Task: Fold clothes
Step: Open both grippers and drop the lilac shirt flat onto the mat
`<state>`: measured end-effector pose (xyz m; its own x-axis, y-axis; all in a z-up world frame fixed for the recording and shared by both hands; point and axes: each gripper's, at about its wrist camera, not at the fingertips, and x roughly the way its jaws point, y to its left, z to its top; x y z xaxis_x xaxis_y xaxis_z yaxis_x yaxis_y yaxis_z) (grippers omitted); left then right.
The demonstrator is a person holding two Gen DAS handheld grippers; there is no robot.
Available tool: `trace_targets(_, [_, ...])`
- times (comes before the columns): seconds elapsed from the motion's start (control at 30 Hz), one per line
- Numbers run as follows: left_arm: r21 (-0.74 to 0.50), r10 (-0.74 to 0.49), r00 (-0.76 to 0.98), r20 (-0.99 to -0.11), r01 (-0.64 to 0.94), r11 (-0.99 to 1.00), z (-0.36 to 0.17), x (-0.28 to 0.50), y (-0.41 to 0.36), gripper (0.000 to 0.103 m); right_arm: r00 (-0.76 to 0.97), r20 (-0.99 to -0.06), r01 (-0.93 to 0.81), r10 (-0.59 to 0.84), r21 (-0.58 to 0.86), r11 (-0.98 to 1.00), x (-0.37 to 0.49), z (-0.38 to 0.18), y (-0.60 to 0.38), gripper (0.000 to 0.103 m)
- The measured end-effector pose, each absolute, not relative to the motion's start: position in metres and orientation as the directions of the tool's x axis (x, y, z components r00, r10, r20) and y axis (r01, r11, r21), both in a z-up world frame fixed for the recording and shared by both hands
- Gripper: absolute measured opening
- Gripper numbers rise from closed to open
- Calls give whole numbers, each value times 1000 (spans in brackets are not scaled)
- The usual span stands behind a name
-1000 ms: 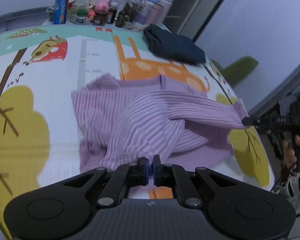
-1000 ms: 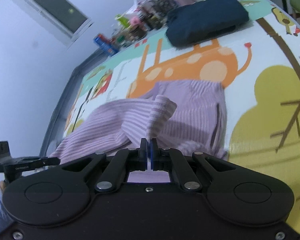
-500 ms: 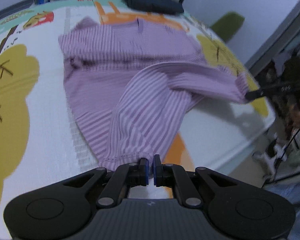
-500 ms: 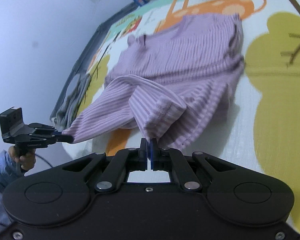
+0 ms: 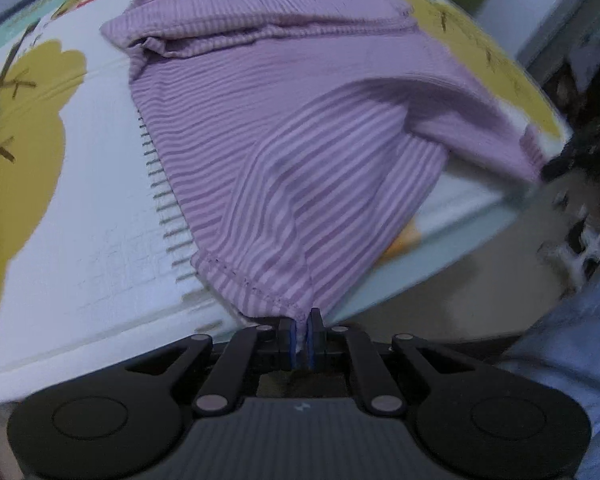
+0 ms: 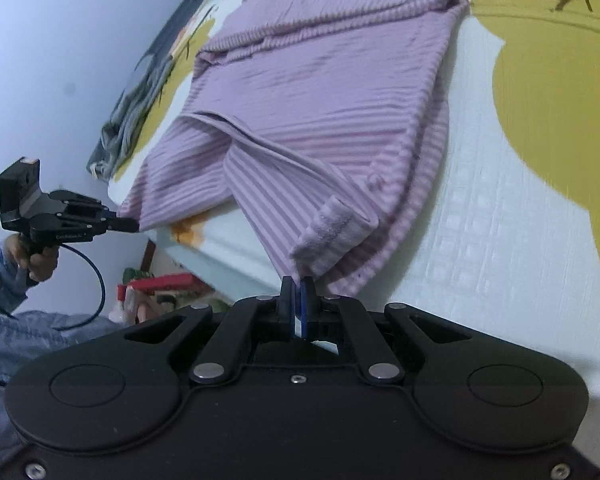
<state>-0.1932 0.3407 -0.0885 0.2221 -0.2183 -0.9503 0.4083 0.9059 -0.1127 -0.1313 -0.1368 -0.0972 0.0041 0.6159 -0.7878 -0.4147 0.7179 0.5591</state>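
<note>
Left wrist view: right side smeared by blur, right gripper point(image 5: 556, 166) only a dark shape past the mat's edge, its jaws unreadable here. Top of the scene cut off by the frame. Left gripper point(image 5: 300, 334) narrow, jaws just easing apart, hem corner of the purple striped sweater point(image 5: 284, 128) between the blue pads. Sweater spread flat over the play mat point(image 5: 80, 200), near hem drawn to the mat's front edge, one sleeve stretched off toward the right.

Right wrist view: right gripper point(image 6: 298, 312) pinched tight on the sleeve cuff point(image 6: 332, 226) at the mat's near edge. Left gripper point(image 6: 126, 224) seen at left, just off the mat corner, gripping the hem. Grey cloth point(image 6: 128, 120) bunched along the far left border, half hidden. Bare mat to the right of the sweater; open drop below the front edge, clutter underneath too dim to name.
</note>
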Motion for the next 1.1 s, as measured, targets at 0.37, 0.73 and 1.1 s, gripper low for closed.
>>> trace_targets(0.37, [14, -134, 301, -944, 445, 895, -51, -216, 361, 13, 3, -866, -578, 501, 407, 707, -143, -56, -146, 40])
trace_targets(0.73, [-165, -310, 449, -838, 332, 929, -39, -147, 370, 13, 139, -734, -391, 665, 576, 718, -102, -43, -126, 41])
trace_targets(1.1, [-222, -406, 298, -864, 498, 838, -73, -92, 315, 14, 77, -726, -277, 683, 642, 715, -65, -89, -90, 41])
